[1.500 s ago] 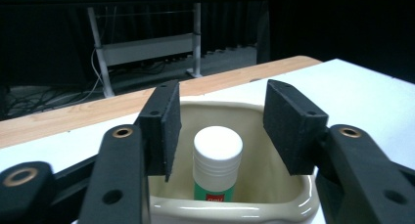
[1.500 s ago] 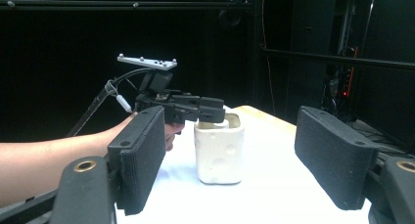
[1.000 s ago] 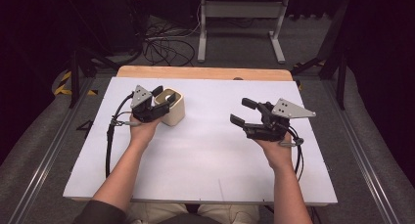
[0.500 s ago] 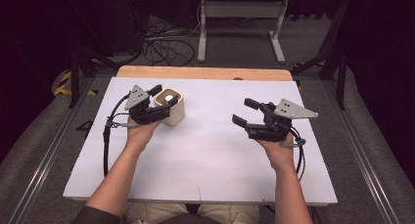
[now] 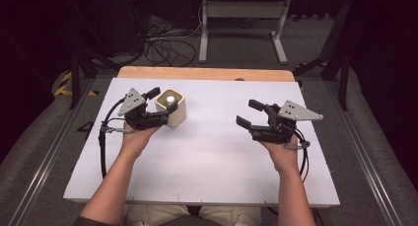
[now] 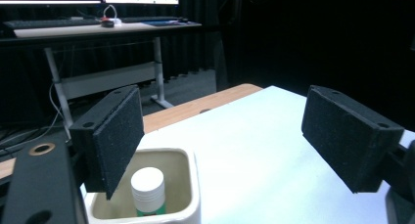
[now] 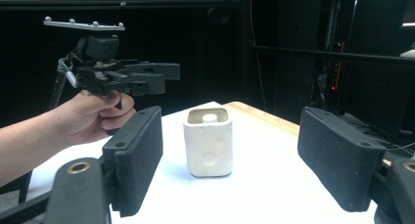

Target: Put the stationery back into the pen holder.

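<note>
- High view: white worktop (image 5: pixel 207 162) with a wooden far edge, cables on the dark floor beyond.
- Left gripper (image 5: pixel 158 106), jaws just opened wide and empty, beside the cream cup (image 5: pixel 173 112) holding a white-capped bottle (image 5: pixel 170 98).
- Right gripper (image 5: pixel 250 113) gapes empty, well right.

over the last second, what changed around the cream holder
The left gripper has just been opening its jaws and drew back from the cream holder, with nothing between them now. The white-capped tube stands inside the holder as before. The right gripper kept its place, open and empty.
</note>
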